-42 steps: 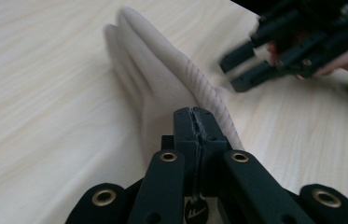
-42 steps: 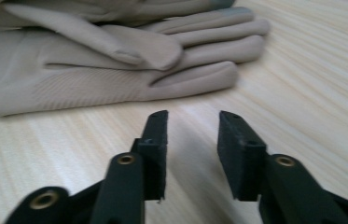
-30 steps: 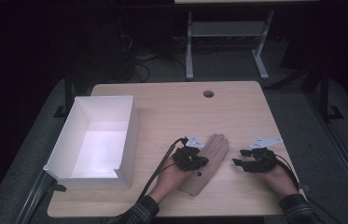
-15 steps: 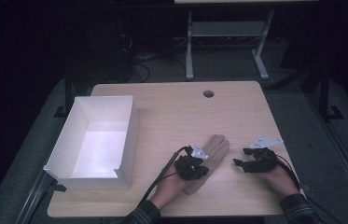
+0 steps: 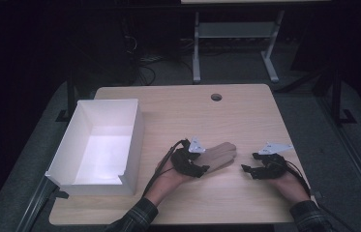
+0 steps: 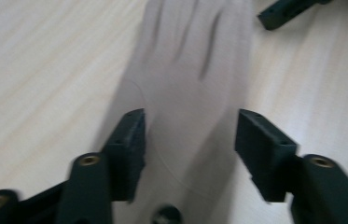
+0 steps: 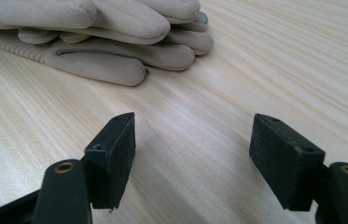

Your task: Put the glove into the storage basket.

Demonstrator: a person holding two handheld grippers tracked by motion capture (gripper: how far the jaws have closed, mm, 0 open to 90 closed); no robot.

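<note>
A pair of beige gloves lies stacked on the wooden table, fingers pointing to the far right. My left gripper is open and low over the cuff end. In the left gripper view its jaws straddle the blurred gloves, one on each side. To the right of the gloves my right gripper is open just above bare wood. The right gripper view has its gap holding nothing, with the gloves ahead at upper left.
A white open box stands at the table's left. A round cable hole sits near the far edge. A jaw of the right gripper shows at the top of the left gripper view. Beyond the table is a dark floor.
My left gripper has shifted slightly towards the near left along the gloves and is still moving. The gloves and the right gripper have stayed almost where they were.
</note>
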